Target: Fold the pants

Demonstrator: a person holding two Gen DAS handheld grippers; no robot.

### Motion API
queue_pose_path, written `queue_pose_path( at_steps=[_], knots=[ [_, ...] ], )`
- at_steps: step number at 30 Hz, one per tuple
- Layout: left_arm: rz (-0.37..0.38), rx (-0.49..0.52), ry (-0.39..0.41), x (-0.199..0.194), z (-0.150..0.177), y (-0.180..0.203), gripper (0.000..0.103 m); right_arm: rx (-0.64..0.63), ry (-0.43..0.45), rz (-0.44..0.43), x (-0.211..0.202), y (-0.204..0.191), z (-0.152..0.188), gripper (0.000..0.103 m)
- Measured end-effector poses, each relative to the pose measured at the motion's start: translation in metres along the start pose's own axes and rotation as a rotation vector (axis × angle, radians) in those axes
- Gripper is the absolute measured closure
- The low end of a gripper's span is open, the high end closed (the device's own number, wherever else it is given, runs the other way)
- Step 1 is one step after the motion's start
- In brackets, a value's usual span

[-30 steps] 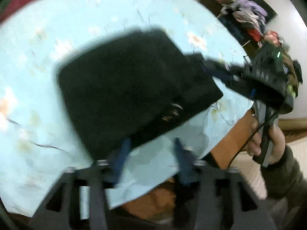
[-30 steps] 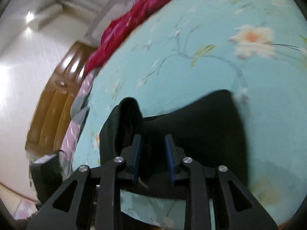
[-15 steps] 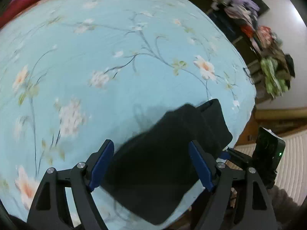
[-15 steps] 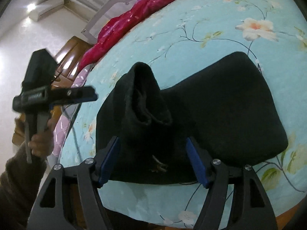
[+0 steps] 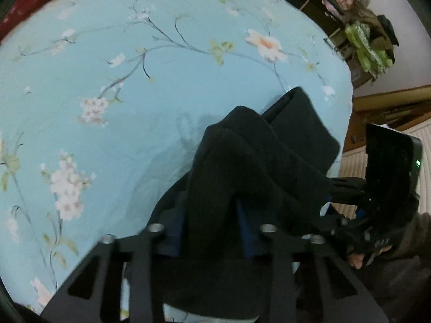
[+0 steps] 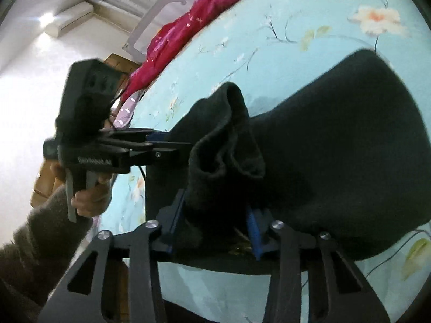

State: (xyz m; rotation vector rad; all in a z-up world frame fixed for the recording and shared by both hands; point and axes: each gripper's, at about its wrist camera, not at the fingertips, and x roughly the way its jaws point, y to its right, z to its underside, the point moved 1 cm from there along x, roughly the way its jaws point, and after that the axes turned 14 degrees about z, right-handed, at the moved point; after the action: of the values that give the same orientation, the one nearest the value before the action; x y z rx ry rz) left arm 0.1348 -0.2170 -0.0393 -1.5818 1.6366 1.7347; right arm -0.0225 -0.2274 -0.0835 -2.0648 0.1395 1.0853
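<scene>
1. The black pants [image 6: 336, 161] are seen lying already folded into a thick bundle near the edge of the blue floral bedsheet [image 5: 134, 94].
2. The left gripper [image 5: 210, 231], whose jaws have just been closing, is pinched on a raised ridge of the cloth.
3. The right gripper [image 6: 215, 226], likewise just closed in, is clamped on the bunched near edge; the pad contact is partly hidden, so this is probably a firm hold.
4. The fabric is judged soft, thick, light and limp: it will sag and slump wherever it is unsupported.
5. It is best gripped through all layers at the near corners, well apart.
</scene>
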Motion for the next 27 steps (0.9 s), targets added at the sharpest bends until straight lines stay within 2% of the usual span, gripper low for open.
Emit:
queue_pose_path(
  at_steps=[2, 5, 8, 10, 13, 14, 16, 18, 20, 22, 24, 27],
  knots=[
    [0.023, -0.007, 0.042, -0.018, 0.003, 0.011, 0.076, 0.026, -0.008, -0.053, -0.007, 0.000, -0.003, 0.067],
    [0.038, 0.051, 0.104, -0.043, 0.006, 0.046, 0.073, 0.035, 0.018, -0.118, -0.031, -0.004, -0.001, 0.067],
    [0.010, 0.122, 0.100, -0.031, 0.006, 0.073, 0.049, 0.031, 0.069, -0.131, -0.057, -0.001, 0.006, 0.067],
    [-0.079, 0.143, 0.081, -0.005, 0.005, 0.078, 0.045, 0.059, 0.067, -0.110, -0.056, 0.010, 0.014, 0.067],
    [-0.249, 0.078, 0.010, 0.043, 0.004, 0.063, 0.043, 0.120, 0.010, 0.015, -0.031, 0.035, 0.025, 0.067],
    [-0.280, 0.049, 0.012, 0.052, 0.006, 0.058, 0.042, 0.151, -0.014, 0.025, -0.024, 0.045, 0.027, 0.067],
    [-0.309, 0.012, 0.078, 0.045, 0.009, 0.061, 0.042, 0.182, -0.015, 0.004, -0.026, 0.050, 0.027, 0.066],
    [-0.362, 0.015, 0.132, 0.030, 0.016, 0.073, 0.037, 0.140, 0.008, 0.028, -0.038, 0.044, 0.024, 0.059],
    [-0.436, 0.033, 0.182, 0.016, 0.025, 0.084, 0.030, 0.112, 0.055, 0.059, -0.052, 0.041, 0.022, 0.044],
    [-0.513, 0.050, 0.249, 0.002, 0.037, 0.098, 0.023, 0.102, 0.095, 0.088, -0.064, 0.039, 0.024, 0.034],
    [-0.548, 0.048, 0.300, -0.007, 0.046, 0.106, 0.022, 0.083, 0.123, 0.118, -0.075, 0.038, 0.033, 0.031],
    [-0.567, 0.013, 0.347, -0.014, 0.058, 0.112, 0.022, 0.074, 0.121, 0.173, -0.076, 0.034, 0.039, 0.025]
  ],
)
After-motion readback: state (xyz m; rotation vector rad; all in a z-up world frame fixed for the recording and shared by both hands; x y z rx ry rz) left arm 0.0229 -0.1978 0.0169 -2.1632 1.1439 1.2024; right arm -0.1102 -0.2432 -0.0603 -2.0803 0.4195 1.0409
